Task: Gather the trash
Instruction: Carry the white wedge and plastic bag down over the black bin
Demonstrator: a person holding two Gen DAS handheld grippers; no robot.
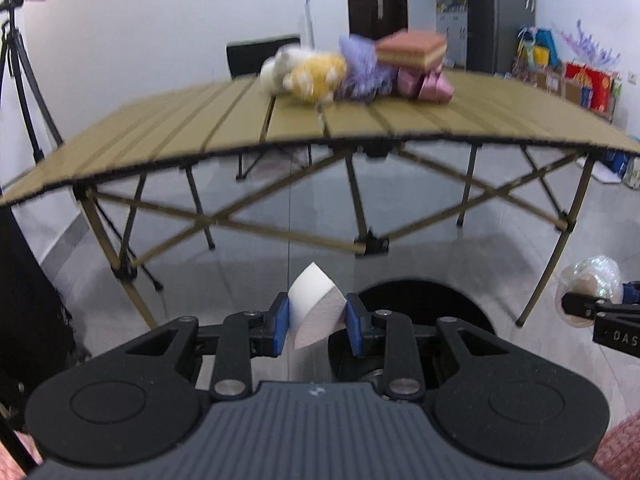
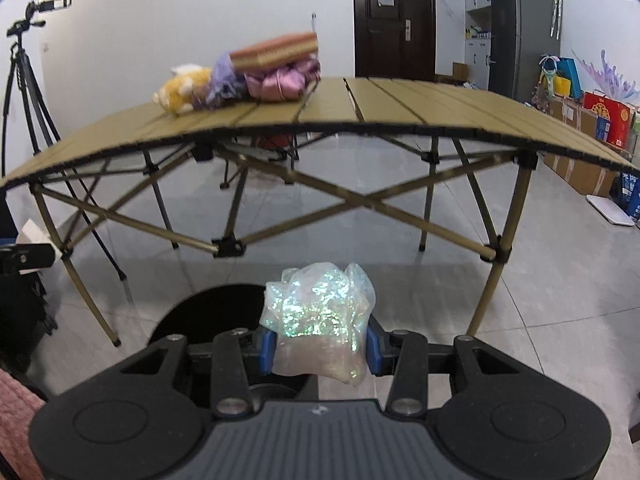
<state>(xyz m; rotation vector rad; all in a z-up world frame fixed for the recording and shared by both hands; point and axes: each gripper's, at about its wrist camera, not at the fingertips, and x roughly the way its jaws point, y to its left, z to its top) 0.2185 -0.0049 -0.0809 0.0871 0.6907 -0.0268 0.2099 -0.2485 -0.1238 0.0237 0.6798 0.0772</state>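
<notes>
Through the left wrist camera I see my left tongs (image 1: pixel 317 322) closed tight on a white piece of folded paper (image 1: pixel 316 312), its blue pads (image 1: pixel 281 326) pressing it from both sides so that it sticks up and forward between them. Just beyond and below the tongs sits the round dark opening of a black trash bin (image 1: pixel 452 300) on the grey tiled floor. Farther ahead and above stands the folding slatted table (image 1: pixel 200 128); on its far side lies a blurred heap: a yellow and white plush toy (image 1: pixel 308 72), a purple fluffy thing (image 1: pixel 360 68), pink wrapped items (image 1: pixel 424 84) and a pinkish box (image 1: pixel 412 50) on top. Off to the right of these tongs my right tongs (image 1: pixel 588 300) show at the frame edge, carrying a shiny crumpled wrapper (image 1: pixel 590 280).

Through the right wrist camera my right tongs (image 2: pixel 320 350) are closed partway around that crumpled iridescent plastic wrapper (image 2: pixel 320 320), which bulges above the blue pads (image 2: pixel 267 350) and is squeezed between them. The black trash bin (image 2: pixel 200 312) opens just ahead and to the left of the tongs, partly hidden behind them. At the far left edge I can make out the left tongs (image 2: pixel 28 258) with the white paper (image 2: pixel 34 234). The table (image 2: pixel 400 104) stretches ahead above, with the same heap of plush toy (image 2: pixel 180 88), pink items (image 2: pixel 280 80) and box (image 2: pixel 276 52) at its far left. A tripod (image 2: pixel 24 80) stands left by the wall.
</notes>
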